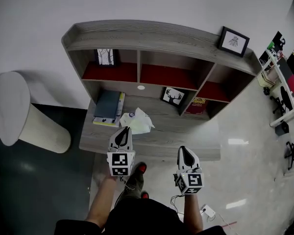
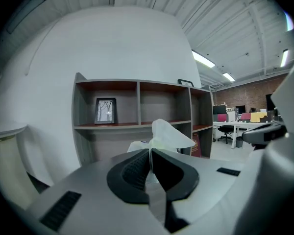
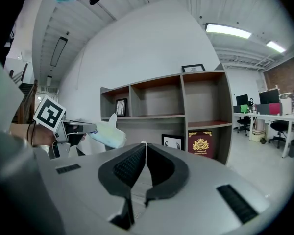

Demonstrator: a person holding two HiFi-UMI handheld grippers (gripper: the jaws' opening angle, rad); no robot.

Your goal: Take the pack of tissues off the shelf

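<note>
Left gripper (image 1: 122,131): jaws clamped on the near edge of the pack of tissues (image 1: 137,122). The pack hangs in the air in front of the shelf (image 1: 152,33), above its lower ledge. Right gripper (image 1: 184,150): jaws together, nothing between them.

Handling, as judged: the pack is light, soft and crushable, and its film wrapper is probably slick. Grip the body or an end seam, not the loose tissue tuft.

Contents of the shelf:
- The ledge carries a stack of books (image 1: 108,107).
- Behind it stands a deer picture (image 1: 172,96).
- The lower right compartment holds a dark red book (image 1: 198,105).
- The upper left compartment holds a framed picture (image 1: 106,57).
</note>
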